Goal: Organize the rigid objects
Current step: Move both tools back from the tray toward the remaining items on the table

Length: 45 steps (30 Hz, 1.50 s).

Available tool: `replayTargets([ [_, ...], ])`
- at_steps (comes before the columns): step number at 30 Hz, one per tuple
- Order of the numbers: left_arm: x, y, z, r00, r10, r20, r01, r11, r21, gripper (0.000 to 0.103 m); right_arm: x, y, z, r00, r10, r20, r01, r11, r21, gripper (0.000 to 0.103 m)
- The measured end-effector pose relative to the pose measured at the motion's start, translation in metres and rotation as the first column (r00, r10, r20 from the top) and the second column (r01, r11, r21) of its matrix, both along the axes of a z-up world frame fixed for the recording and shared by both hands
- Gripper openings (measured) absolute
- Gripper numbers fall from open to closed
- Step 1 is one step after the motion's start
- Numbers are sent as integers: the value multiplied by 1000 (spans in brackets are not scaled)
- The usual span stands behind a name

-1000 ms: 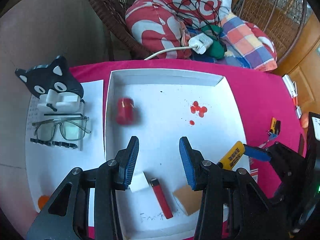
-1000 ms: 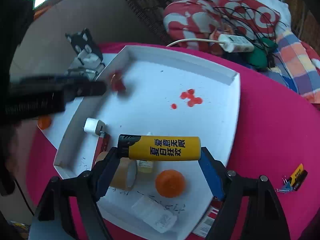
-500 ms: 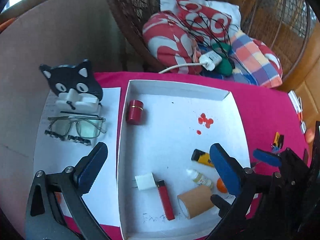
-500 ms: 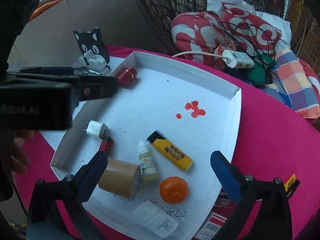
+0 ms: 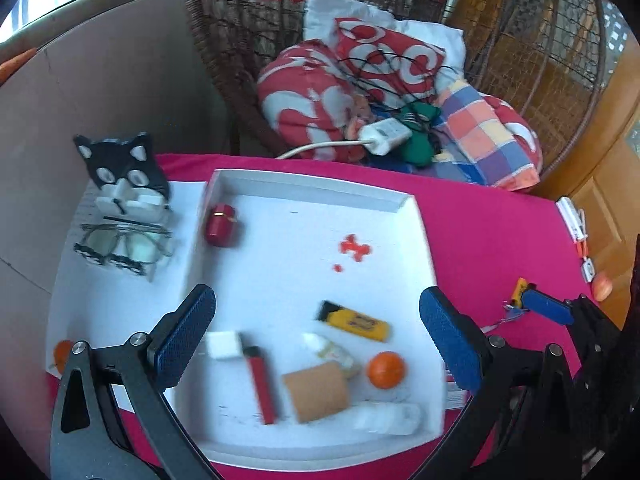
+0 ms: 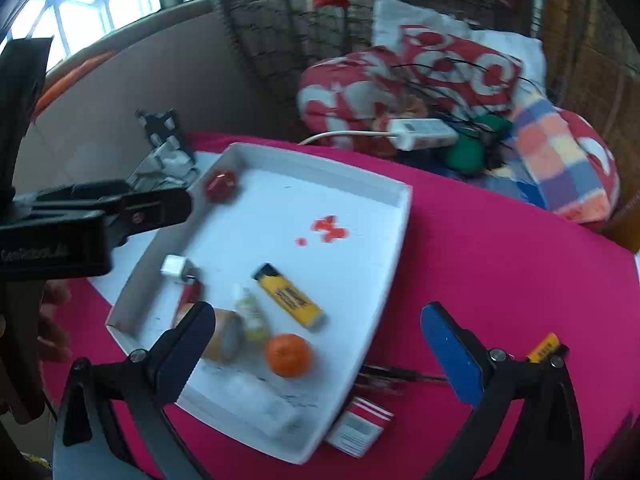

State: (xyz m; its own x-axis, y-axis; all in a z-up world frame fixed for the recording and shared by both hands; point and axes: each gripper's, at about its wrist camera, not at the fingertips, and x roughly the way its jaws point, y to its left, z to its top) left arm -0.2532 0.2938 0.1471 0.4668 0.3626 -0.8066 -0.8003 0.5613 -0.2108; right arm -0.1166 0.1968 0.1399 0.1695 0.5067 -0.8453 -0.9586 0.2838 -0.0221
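Note:
A white tray (image 5: 408,216) (image 6: 394,236) on the pink table holds a yellow lighter (image 5: 354,321) (image 6: 290,296), a red lighter (image 5: 262,386), a white charger plug (image 5: 222,345) (image 6: 174,268), a small dropper bottle (image 5: 330,352) (image 6: 252,312), a cardboard roll (image 5: 318,392), an orange (image 5: 386,370) (image 6: 288,355), a clear bottle (image 5: 388,418) and a red cylinder (image 5: 220,225) (image 6: 221,186). My left gripper (image 5: 316,340) is open and empty above the tray's near part. My right gripper (image 6: 320,352) is open and empty above the tray's near right corner.
A cat-shaped stand (image 5: 124,176) and glasses (image 5: 124,246) sit on paper left of the tray. A red-white packet (image 6: 358,426) lies by the tray's near corner. A small yellow object (image 5: 520,288) lies on the cloth at right. Cushions and a power strip (image 5: 384,134) lie behind.
My right gripper let go of the yellow lighter, which now lies in the tray. Both grippers opened wide and pulled back and up from the tray.

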Motion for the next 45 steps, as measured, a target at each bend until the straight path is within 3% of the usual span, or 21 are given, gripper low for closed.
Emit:
replayTargets([
  [10,61,-49,18,994,-94,58,94,996,-3,103,93,-66,27,981,-187,-46,189,980,54,103],
  [17,97,-79,-5,986,-166,-31,164,984,-64,103,157,-120,30,941,-332,-61,336,940,58,103],
  [22,126,-112,-25,954,-293,-64,287,954,-87,103,193,-153,16,901,-422,-103,426,904,21,103],
  [25,146,-129,-41,921,-359,-152,352,933,-74,101,203,-164,12,892,-439,-108,442,897,6,103],
  [27,149,-133,-49,914,-372,-162,360,928,-99,92,207,-168,11,894,-435,-105,438,899,0,103],
  [31,138,-139,-61,910,-387,-152,366,919,-149,90,218,-180,9,894,-435,-108,437,899,-2,103],
  [34,125,-141,-65,924,-364,-113,339,921,-193,90,226,-183,3,888,-436,-143,439,898,-10,103],
  [38,93,-145,-56,963,-266,-43,250,942,-223,90,212,-167,-1,933,-295,-206,305,952,13,103],
  [41,63,-150,-49,984,-180,-16,171,958,-229,90,168,-135,-5,983,-58,-176,62,998,19,103],
  [43,46,-151,-45,992,-127,-7,122,965,-232,90,133,-111,-10,987,108,-121,-108,994,3,103],
  [45,26,-152,-40,998,-68,11,68,969,-238,90,100,-90,-17,960,266,-84,-268,963,-16,103],
])
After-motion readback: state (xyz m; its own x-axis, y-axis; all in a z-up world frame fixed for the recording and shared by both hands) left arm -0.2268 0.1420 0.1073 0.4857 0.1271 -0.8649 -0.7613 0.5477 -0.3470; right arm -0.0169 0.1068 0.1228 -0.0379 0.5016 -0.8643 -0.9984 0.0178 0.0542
